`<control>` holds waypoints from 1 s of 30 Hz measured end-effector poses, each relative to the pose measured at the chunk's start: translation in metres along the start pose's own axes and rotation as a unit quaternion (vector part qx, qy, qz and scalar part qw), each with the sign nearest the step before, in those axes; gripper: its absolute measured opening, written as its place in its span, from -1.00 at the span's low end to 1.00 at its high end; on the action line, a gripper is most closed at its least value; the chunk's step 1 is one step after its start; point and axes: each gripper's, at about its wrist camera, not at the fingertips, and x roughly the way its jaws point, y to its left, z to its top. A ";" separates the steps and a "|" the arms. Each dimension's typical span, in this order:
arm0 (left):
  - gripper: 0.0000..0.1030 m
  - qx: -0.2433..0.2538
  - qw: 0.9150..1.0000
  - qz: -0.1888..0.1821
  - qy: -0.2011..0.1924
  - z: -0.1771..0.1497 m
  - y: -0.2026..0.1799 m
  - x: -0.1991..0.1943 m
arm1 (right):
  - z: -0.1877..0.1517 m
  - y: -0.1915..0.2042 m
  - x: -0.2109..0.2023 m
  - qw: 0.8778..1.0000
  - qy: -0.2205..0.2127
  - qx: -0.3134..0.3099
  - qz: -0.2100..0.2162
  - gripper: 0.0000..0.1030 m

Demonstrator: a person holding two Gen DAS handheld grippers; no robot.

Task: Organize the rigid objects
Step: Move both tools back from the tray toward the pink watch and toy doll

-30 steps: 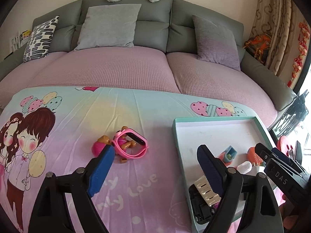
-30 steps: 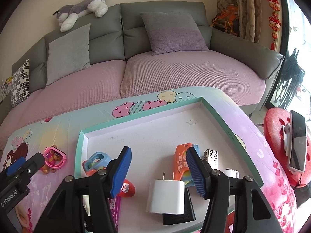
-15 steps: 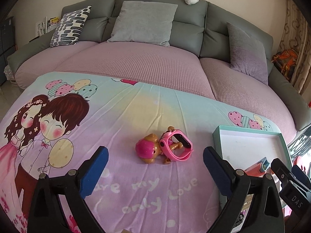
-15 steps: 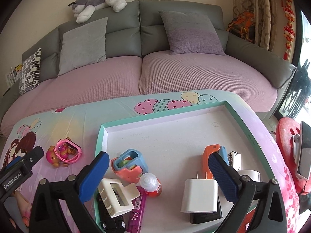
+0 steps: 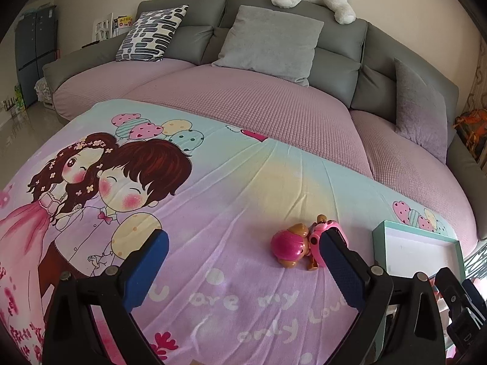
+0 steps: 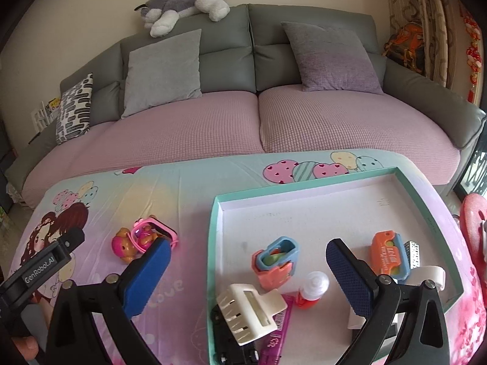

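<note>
A pink dog toy (image 5: 287, 248) and a pink watch (image 5: 319, 237) lie together on the cartoon tablecloth, also in the right wrist view, toy (image 6: 123, 245) and watch (image 6: 155, 232). My left gripper (image 5: 243, 266) is open and empty, its right finger just in front of the watch. A teal-rimmed white tray (image 6: 213, 243) holds a cream hair clip (image 6: 248, 307), a blue and orange toy (image 6: 277, 260), a small red bottle (image 6: 312, 287), an orange item (image 6: 388, 255) and more. My right gripper (image 6: 248, 270) is open and empty above the tray's near left part.
The tray's corner (image 5: 380, 237) shows at the right of the left wrist view. A grey sofa (image 6: 243, 45) with pink seat covers, cushions and a plush husky (image 6: 182, 4) stands behind the table. A red stool (image 6: 474, 228) is at the far right.
Both grippers have swung left and opened wide. The left one now faces the toy and watch instead of the tray. The right one has moved off the charger toward the tray's left side.
</note>
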 end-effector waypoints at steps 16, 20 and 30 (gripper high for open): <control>0.93 -0.060 0.998 0.020 -0.004 0.007 0.055 -0.003 | -0.022 0.067 0.027 0.997 0.040 -0.064 0.019 1.00; 0.93 -0.066 0.998 0.019 -0.002 0.006 0.064 0.000 | -0.022 0.076 0.025 0.997 0.021 -0.073 0.008 1.00; 0.93 -0.074 0.997 0.014 0.010 0.002 0.076 0.018 | -0.017 0.076 0.029 0.997 0.021 -0.055 0.039 1.00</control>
